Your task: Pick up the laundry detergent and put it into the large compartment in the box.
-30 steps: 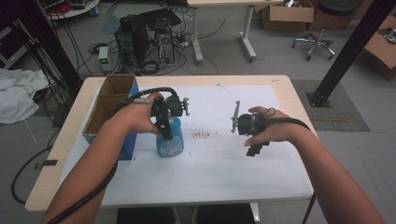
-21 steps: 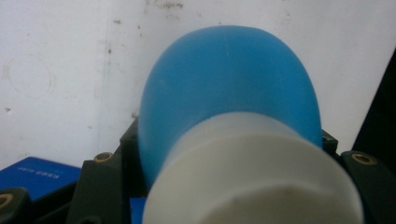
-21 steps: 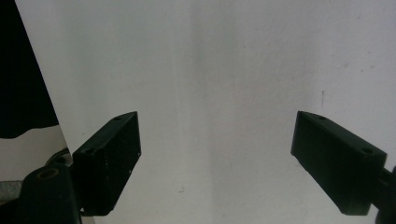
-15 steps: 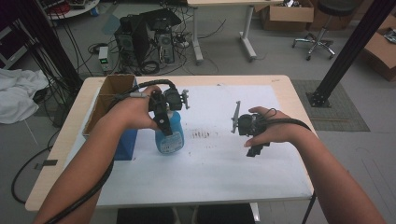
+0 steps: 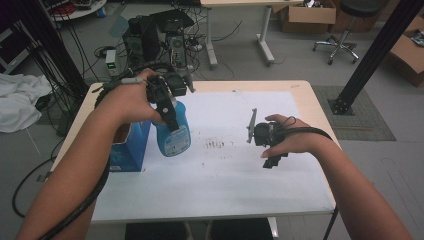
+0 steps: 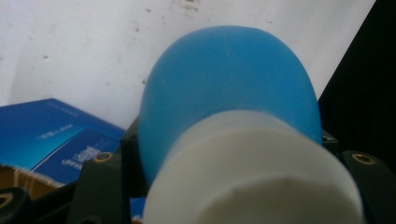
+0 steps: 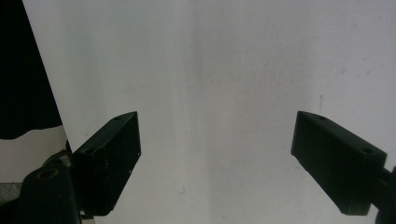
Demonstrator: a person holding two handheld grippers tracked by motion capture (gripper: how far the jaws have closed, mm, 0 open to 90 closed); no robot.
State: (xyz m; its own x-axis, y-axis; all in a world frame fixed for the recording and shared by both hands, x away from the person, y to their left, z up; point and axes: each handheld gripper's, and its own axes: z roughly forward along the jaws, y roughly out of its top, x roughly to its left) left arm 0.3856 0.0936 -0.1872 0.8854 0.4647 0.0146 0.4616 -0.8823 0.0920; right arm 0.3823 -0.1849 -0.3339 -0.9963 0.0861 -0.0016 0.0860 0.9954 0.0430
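Observation:
A blue bottle [image 5: 173, 134] with a white cap [image 6: 252, 182] hangs above the table's left part, held by its neck in my left gripper [image 5: 167, 114], which is shut on it. In the left gripper view the bottle's blue body [image 6: 224, 79] bulges close to the camera, with the black jaws on either side of the cap. My right gripper [image 5: 272, 160] hovers over the white sheet [image 5: 225, 180] right of centre. Its jaws stand wide apart in the right gripper view, and my right gripper [image 7: 217, 163] has nothing between them.
A blue box [image 5: 127, 150] with an open brown inside stands at the table's left edge, just left of the bottle; the blue box [image 6: 51, 140] lies below it. Small dark marks [image 5: 215, 145] dot the sheet's middle. Computers, cables and a black post surround the table.
My left gripper has lifted the blue bottle off the sheet and carried it up and slightly left, toward the blue box. The right gripper has stayed in place.

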